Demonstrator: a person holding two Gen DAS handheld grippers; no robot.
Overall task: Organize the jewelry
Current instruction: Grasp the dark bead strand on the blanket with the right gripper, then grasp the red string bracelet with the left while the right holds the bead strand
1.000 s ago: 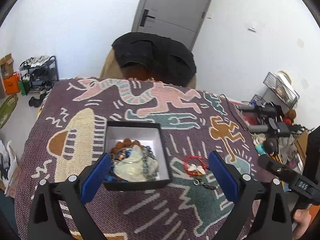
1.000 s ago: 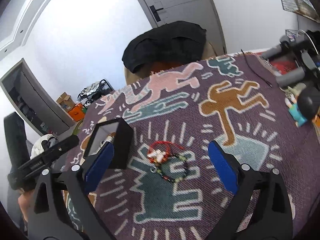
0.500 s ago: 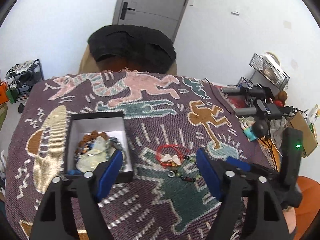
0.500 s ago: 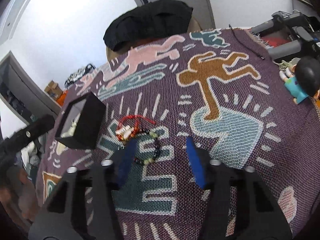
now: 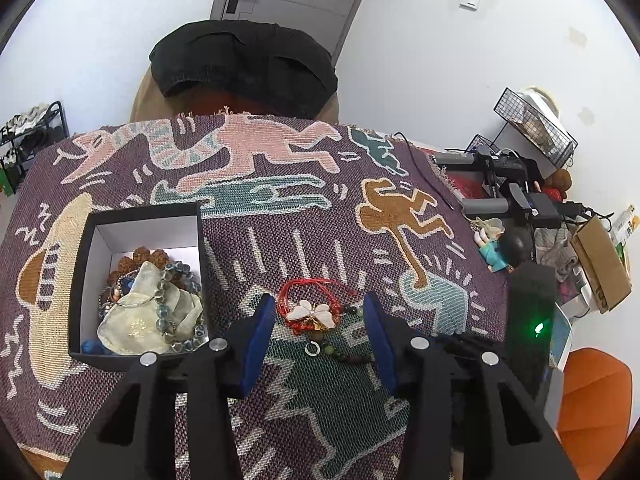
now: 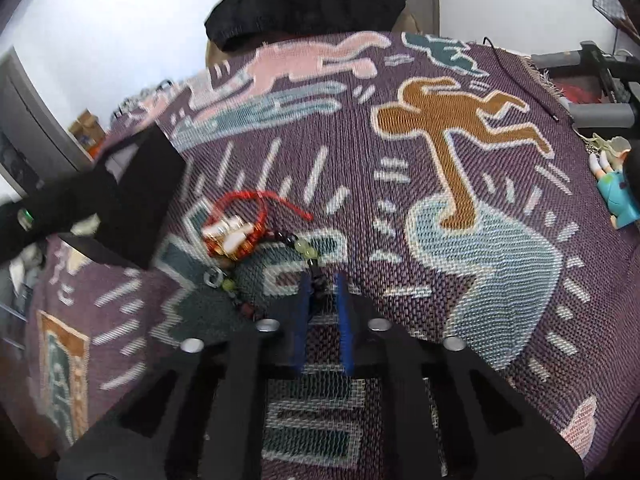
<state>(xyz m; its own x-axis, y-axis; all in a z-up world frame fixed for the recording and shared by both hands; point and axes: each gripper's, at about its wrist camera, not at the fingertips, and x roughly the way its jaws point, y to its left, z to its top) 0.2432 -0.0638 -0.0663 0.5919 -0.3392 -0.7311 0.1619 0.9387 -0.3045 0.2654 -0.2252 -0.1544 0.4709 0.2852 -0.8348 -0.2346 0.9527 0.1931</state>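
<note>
Right wrist: right gripper point(image 6: 322, 280) nearly shut round bead strand point(image 6: 310, 258) just beside box point(image 5: 140, 280), prob. to lift it in; left gripper point(image 5: 320, 320) open w/ red bracelet point(image 5: 312, 308) between fingers.

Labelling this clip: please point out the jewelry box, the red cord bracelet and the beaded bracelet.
jewelry box point(image 5: 91, 280): left wrist view, on its black left wall.
red cord bracelet point(image 5: 289, 294): left wrist view, on the red cord loop.
beaded bracelet point(image 6: 303, 247): right wrist view, on a pale green bead.

Bracelets point(image 5: 320, 316) lie on the blanket point(image 5: 280, 240), right of the box point(image 5: 140, 280).
</note>
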